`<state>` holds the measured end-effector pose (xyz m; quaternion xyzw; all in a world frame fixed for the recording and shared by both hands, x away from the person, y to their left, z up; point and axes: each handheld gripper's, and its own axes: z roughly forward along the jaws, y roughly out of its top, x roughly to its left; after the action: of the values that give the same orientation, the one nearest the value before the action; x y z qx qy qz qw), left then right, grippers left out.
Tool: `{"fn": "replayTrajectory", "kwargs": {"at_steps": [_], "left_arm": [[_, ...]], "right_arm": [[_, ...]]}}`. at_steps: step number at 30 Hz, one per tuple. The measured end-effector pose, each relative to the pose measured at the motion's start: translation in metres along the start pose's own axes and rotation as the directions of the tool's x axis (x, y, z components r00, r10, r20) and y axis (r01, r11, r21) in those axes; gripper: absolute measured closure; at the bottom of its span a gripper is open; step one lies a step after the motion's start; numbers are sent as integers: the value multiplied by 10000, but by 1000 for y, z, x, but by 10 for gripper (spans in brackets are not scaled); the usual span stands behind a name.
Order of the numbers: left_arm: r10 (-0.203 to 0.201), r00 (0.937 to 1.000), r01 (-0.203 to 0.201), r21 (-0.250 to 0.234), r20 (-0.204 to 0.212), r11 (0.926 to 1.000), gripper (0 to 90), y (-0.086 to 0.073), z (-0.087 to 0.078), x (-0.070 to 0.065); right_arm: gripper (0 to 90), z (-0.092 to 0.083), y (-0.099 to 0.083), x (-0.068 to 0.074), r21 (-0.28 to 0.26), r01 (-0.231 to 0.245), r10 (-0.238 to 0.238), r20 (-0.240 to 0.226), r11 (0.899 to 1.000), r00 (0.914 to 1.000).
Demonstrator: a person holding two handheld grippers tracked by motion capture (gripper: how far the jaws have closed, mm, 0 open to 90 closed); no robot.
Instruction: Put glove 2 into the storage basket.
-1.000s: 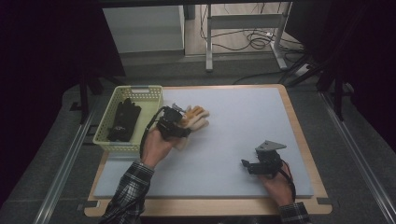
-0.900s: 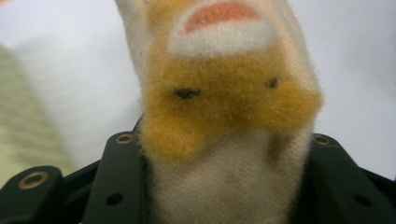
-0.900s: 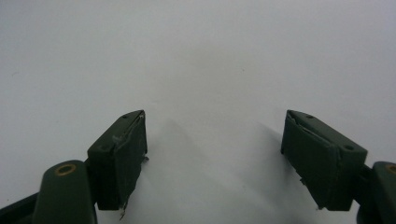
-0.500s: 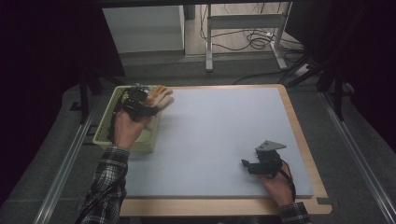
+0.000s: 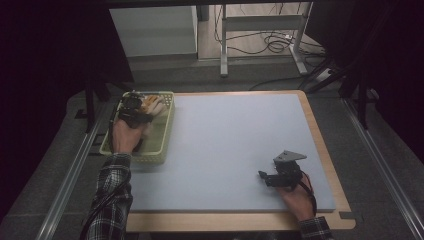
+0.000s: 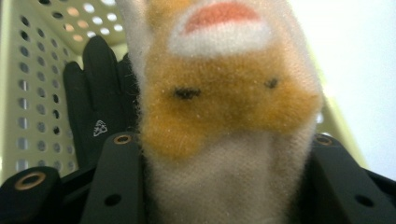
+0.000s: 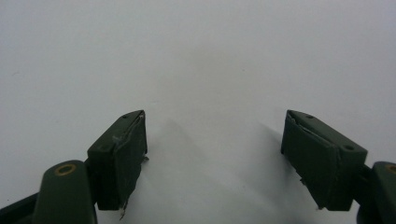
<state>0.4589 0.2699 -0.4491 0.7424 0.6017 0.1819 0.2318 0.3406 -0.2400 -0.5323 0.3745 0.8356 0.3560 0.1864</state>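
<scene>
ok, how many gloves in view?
2 visible: a fuzzy orange-and-white glove in the left gripper, over the basket; a black glove lying inside. More may be hidden underneath.

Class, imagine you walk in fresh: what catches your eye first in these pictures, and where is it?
First, the fuzzy orange-and-cream glove clamped in the left tongs, held over the pale green basket at the table's left edge. A black glove lies inside that basket. Near the front right, the right tongs rest with jaws apart over the bare pale-blue mat.
</scene>
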Motion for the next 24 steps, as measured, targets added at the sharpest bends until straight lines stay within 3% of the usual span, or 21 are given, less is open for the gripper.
{"fn": "replayTrajectory", "kwargs": {"at_steps": [7,17,24], "left_arm": [[98,9999,-100,483,50,9988,522,-3,24,-2],[308,9994,-323,974,172,9947,518,-1,41,-9],[501,9985,-529,1448,230,9880,509,-2,55,-15]], "right_arm": [[222,0,0,0,11,2,-2,-4,10000,10000],[222,0,0,0,8,3,-3,-7,10000,10000],[221,0,0,0,13,3,-3,-10,10000,10000]]}}
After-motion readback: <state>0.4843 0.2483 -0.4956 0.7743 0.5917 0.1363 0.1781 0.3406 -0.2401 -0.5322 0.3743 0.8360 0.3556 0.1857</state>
